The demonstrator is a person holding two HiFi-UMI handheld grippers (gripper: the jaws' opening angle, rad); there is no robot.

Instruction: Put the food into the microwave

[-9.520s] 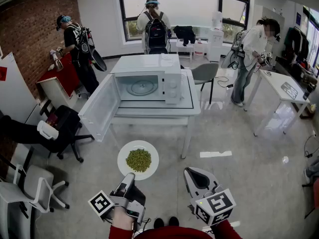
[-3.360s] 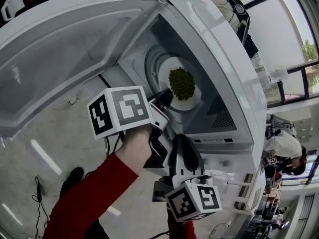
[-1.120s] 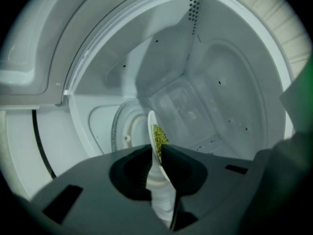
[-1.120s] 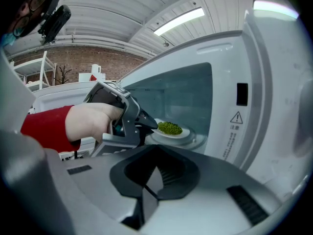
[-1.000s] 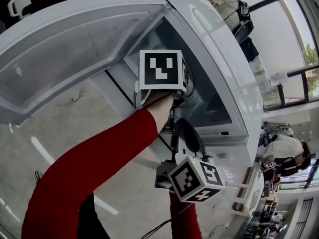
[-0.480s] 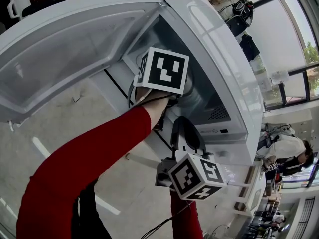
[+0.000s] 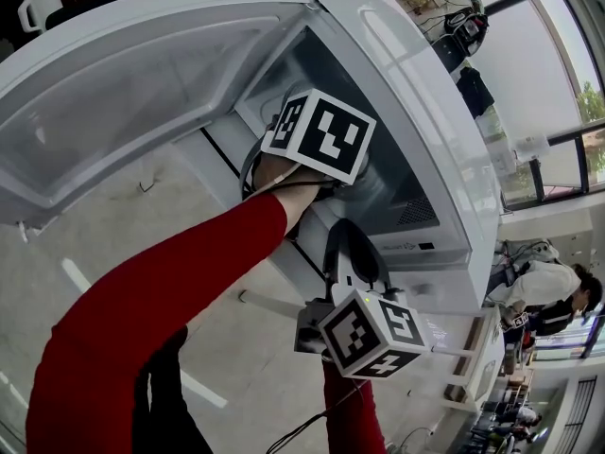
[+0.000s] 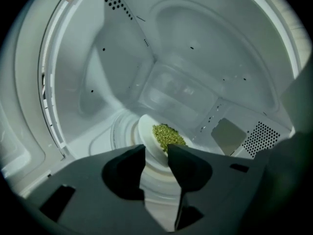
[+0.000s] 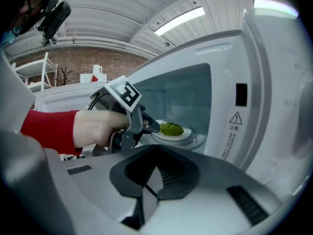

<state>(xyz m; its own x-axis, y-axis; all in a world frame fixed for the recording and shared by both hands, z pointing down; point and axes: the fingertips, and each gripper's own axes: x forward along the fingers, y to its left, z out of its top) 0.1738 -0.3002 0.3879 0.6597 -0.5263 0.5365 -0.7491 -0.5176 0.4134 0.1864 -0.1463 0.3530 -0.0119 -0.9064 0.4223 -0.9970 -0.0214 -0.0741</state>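
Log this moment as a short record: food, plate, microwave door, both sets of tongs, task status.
food: small green pieces heaped on a white plate
plate: on the turntable inside the microwave
door: wide open
left tongs: inside the cavity, jaws apart and just been opening; plate rim shows in the gap, pads not pressing it
right tongs: outside, facing the opening, jaws look together, nothing between them
task: food is in; door not yet closed

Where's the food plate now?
The plate sits mid left gripper view on the microwave turntable, its rim between the left gripper's jaws, which have just been opening.
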